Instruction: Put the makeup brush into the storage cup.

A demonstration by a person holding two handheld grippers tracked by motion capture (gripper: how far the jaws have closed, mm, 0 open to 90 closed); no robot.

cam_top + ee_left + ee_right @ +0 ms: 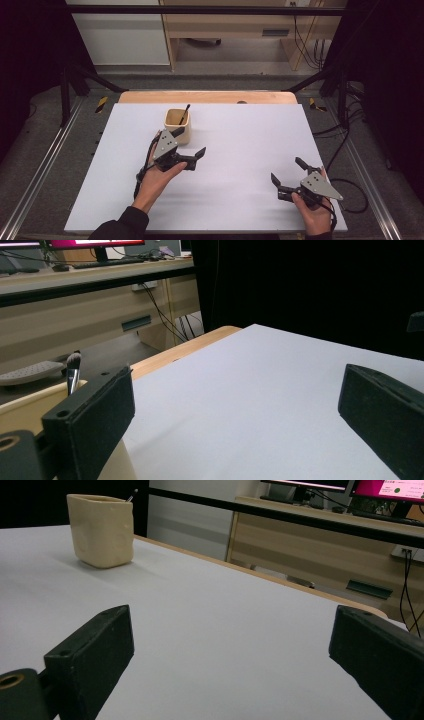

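A cream cup (177, 125) stands on the white board (240, 145), left of middle, with a dark-handled brush (184, 114) leaning inside it. My left gripper (189, 143) is open right beside the cup, one jaw close against its near side and nothing between the jaws. In the left gripper view the cup's rim (30, 407) and the brush's bristles (73, 365) show behind the left jaw of that gripper (240, 410). My right gripper (287, 170) is open over bare board near the front right. Its own view shows the cup (102, 530) far off to the left of the gripper (230, 655).
The board lies on a wooden table whose far edge (207, 96) shows beyond it. Black frame posts (65, 95) and cables (345, 135) flank the table. A wooden desk (320, 545) with monitors stands behind.
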